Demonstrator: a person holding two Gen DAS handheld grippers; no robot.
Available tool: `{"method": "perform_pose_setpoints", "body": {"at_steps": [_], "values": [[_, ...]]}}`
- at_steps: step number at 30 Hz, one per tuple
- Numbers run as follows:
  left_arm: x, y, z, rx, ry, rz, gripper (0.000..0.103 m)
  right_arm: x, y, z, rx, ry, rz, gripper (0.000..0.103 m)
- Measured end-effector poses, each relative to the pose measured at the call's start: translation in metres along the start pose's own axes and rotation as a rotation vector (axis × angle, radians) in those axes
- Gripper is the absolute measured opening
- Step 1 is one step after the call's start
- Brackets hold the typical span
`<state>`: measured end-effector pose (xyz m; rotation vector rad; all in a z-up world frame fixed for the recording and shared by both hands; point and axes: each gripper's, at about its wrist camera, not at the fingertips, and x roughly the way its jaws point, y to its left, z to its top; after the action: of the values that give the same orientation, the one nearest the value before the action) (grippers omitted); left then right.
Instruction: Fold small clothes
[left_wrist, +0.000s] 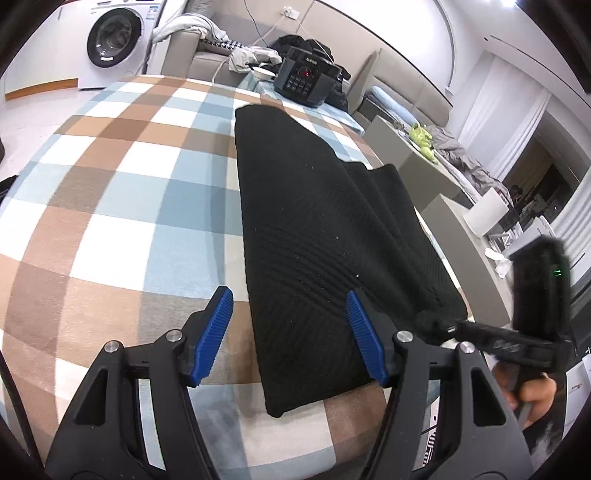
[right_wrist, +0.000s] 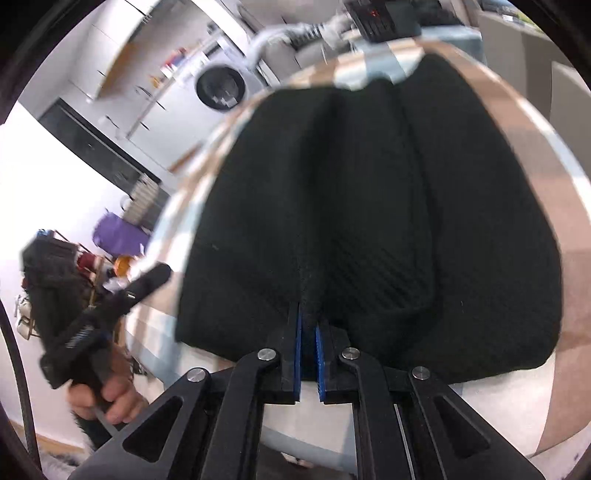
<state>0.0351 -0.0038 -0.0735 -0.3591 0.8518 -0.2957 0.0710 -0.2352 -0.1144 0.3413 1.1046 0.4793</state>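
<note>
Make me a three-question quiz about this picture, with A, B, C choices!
1. Where is the black cloth? A on the checked blanket B in the washer C on the floor
2. What colour are the pads? A red B blue C green
3. The right hand-held gripper is: A wide open B out of view C shut on the cloth

Answers: 1 A, the cloth lies flat on the blanket. 2 B, the ribbed pads are blue. 3 C, its jaws pinch a fold of cloth, while the left hand-held gripper is open.
</note>
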Motion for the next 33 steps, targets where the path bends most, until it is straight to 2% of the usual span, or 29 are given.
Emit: {"method": "perform_pose_setpoints", "body": {"at_steps": [3, 4, 5, 11, 16, 18, 20, 22, 26, 28, 30, 33], "values": [[0.003, -0.004, -0.003, 0.017, 0.009, 0.001, 0.061, -0.006, 0.003, 0.006, -0.016, -0.037, 0.027, 0.018], [0.004, -0.003, -0.003, 0.016, 0.011, 0.002, 0.061, -0.008, 0.003, 0.011, -0.013, -0.056, 0.028, 0.032], [0.005, -0.002, -0.004, 0.011, 0.012, 0.004, 0.061, -0.008, 0.003, 0.016, -0.008, -0.072, 0.032, 0.038], [0.004, 0.006, -0.002, -0.009, 0.004, 0.005, 0.061, 0.012, 0.009, 0.077, 0.008, -0.121, 0.017, 0.040], [0.003, 0.016, 0.003, -0.030, -0.005, 0.023, 0.061, 0.058, 0.005, 0.128, 0.068, -0.075, -0.003, 0.039], [0.002, 0.019, 0.004, -0.038, -0.009, 0.030, 0.061, 0.070, 0.010, 0.138, 0.046, -0.068, -0.022, 0.027], [0.000, 0.021, 0.006, -0.042, -0.018, 0.036, 0.061, 0.077, 0.012, 0.143, 0.032, -0.063, -0.028, 0.009], [-0.001, 0.023, 0.008, -0.048, -0.024, 0.037, 0.061, 0.065, 0.023, 0.145, -0.017, -0.117, -0.029, 0.009], [-0.006, 0.021, 0.012, -0.054, -0.026, 0.017, 0.061, 0.016, 0.046, 0.141, -0.134, -0.240, -0.092, 0.008], [-0.006, 0.014, 0.013, -0.041, -0.024, 0.000, 0.061, 0.003, 0.048, 0.135, -0.159, -0.267, -0.172, 0.008], [-0.004, 0.007, 0.014, -0.023, -0.023, -0.016, 0.061, 0.009, 0.037, 0.134, -0.151, -0.232, -0.227, 0.008], [0.005, -0.002, 0.011, -0.010, -0.001, -0.029, 0.061, 0.029, 0.010, 0.137, -0.084, -0.158, -0.258, 0.009]]}}
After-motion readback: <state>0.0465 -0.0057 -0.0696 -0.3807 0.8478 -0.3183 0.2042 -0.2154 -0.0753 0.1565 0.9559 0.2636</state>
